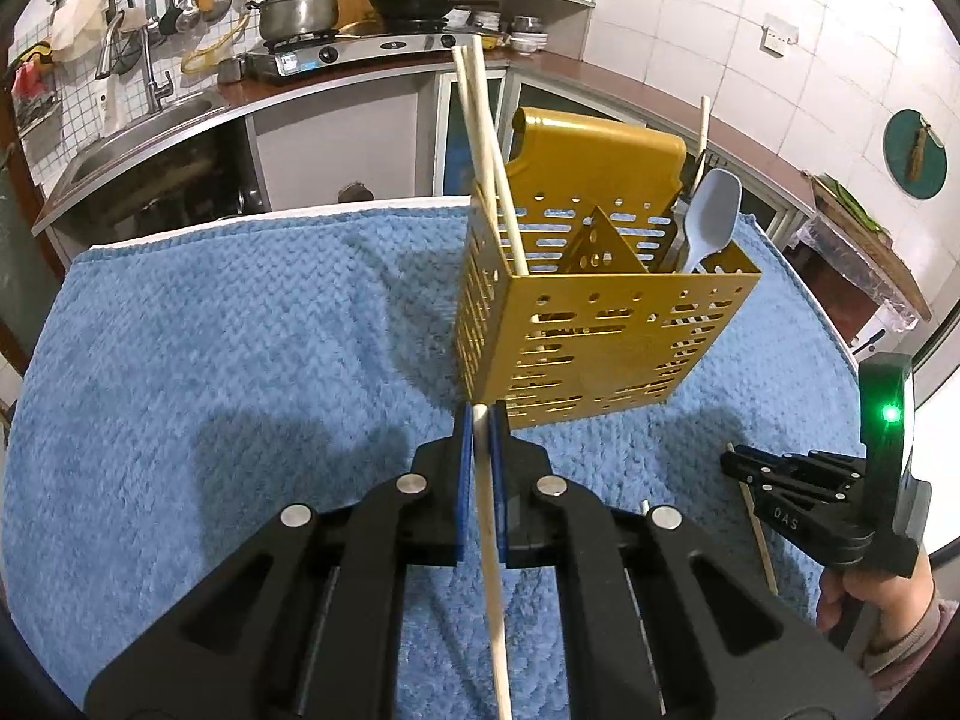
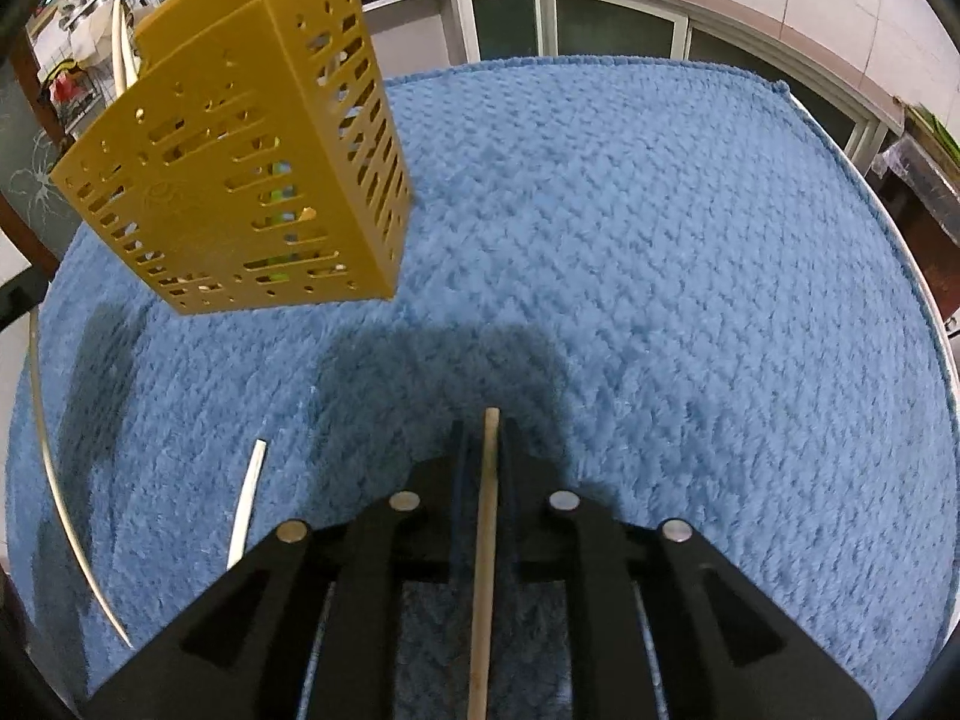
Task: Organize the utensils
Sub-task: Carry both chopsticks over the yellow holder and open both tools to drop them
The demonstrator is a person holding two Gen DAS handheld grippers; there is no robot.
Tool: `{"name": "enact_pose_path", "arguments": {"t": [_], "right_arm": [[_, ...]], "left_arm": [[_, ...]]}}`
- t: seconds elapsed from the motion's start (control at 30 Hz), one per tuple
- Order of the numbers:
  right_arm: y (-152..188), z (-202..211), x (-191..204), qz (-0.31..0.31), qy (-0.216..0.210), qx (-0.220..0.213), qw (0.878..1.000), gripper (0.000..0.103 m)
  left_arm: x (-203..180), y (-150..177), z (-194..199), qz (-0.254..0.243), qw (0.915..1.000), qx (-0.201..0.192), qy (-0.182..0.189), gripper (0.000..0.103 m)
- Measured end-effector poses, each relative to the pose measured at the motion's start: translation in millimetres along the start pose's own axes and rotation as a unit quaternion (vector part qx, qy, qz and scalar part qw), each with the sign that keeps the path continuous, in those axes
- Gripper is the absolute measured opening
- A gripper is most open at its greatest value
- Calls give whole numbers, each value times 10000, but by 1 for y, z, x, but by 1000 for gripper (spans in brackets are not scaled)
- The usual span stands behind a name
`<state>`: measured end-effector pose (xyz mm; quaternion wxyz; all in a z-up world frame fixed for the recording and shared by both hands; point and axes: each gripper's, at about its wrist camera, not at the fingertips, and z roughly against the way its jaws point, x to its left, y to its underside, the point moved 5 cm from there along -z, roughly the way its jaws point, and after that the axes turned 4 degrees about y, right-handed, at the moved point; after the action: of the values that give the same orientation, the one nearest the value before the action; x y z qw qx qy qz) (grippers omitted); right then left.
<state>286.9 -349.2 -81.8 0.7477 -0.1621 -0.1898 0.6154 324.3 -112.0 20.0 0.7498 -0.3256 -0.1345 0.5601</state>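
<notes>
A gold perforated utensil holder (image 1: 600,324) stands on the blue towel (image 1: 240,360); it also shows in the right wrist view (image 2: 252,180). It holds two pale chopsticks (image 1: 486,138) on its left and a light blue spoon (image 1: 711,216) on its right. My left gripper (image 1: 479,414) is shut on a pale chopstick (image 1: 489,540), just in front of the holder's near corner. My right gripper (image 2: 489,426) is shut on a wooden chopstick (image 2: 485,540), low over the towel; it shows at the right in the left wrist view (image 1: 738,462).
Another pale chopstick (image 2: 247,504) lies on the towel (image 2: 660,300) left of my right gripper. A thin pale stick (image 2: 54,480) curves along the left edge. A kitchen counter with stove, pot (image 1: 297,12) and sink (image 1: 138,138) lies beyond the table.
</notes>
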Motion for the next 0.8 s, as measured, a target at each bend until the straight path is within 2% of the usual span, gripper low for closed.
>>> {"name": "enact_pose_path", "arguments": {"t": [0.03,0.07,0.17,0.37,0.47,0.63,0.8], "right_arm": [[0,0,1,39,34,-6,10000,11],[0,1,1,37,49,-12,10000,5],[-6,13,-1,-29,72,-249,9997,5],[-35,85,2,-147,-280,-1258,9916,5],[-54,134,11,-111,-503,-1958,9793,5],[-86,198,33,121,-741,-2802,9570,5],[-128,242,46,272,-759,-3423,9361,5]], "left_arm": [[1,0,-1,2,10000,6,-8,5],[1,0,-1,9,10000,14,-12,5],[3,-1,0,24,10000,13,13,5],[1,-12,21,21,9996,-257,125,4],[-2,-26,42,3,9982,-563,193,4],[-8,-62,87,50,9922,-1182,389,4],[-25,-114,142,-85,9797,-1938,510,4]]}}
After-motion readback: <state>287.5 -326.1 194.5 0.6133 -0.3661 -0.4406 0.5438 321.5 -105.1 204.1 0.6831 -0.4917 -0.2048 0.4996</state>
